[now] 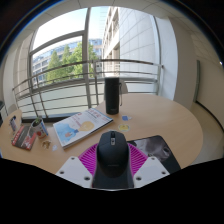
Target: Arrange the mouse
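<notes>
I'm looking across a round wooden bench (170, 112) set by a big window (70, 55) with a railing outside. On its far side stands a dark cylinder, likely a speaker (112, 95). To the left lies an open magazine (82, 125), and further left, near the rim, a few small items I can't make out. On the right, close to me, a dark mat (160, 148) sits on the bench, with something pale lying on it.

The mouse (112, 153) is black and sits between the fingers of my tool (112, 160), its near end low between them. The purple pads (88, 157) flank it closely on both sides and seem to press its flanks, so I judge the tool is clamped on the mouse, though I can't tell whether it is lifted or resting on the bench.

As I read it, the pick is done; the placing is left. The mat to the right looks the likely spot, and the mouse is not on it yet.
</notes>
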A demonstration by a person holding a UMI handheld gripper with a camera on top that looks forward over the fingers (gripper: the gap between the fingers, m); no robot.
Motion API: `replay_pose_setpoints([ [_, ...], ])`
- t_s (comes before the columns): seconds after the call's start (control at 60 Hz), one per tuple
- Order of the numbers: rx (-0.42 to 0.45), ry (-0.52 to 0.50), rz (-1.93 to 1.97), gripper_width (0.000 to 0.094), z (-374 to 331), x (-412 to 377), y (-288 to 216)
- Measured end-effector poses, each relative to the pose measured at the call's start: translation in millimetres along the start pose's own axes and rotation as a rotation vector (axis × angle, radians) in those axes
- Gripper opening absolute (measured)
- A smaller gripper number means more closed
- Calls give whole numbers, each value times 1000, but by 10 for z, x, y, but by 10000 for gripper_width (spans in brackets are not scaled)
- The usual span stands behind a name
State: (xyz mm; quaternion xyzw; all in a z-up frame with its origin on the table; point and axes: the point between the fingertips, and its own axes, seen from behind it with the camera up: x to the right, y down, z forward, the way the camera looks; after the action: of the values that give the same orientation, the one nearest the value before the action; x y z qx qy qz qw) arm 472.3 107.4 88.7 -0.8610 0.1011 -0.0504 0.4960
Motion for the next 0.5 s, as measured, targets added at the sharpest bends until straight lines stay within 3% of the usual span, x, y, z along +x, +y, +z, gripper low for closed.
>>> replay_pose_setpoints([
  [0.133,-90,16,-8,412,331,472,540],
  [0.283,-155,-11,11,528,427,555,865],
  [0.317,-147,-5,3,593,400,573,852],
  [0.4,-149,5,-20,860,246,565,787],
  [0.5,-137,31,-35,840,-41,564,668],
])
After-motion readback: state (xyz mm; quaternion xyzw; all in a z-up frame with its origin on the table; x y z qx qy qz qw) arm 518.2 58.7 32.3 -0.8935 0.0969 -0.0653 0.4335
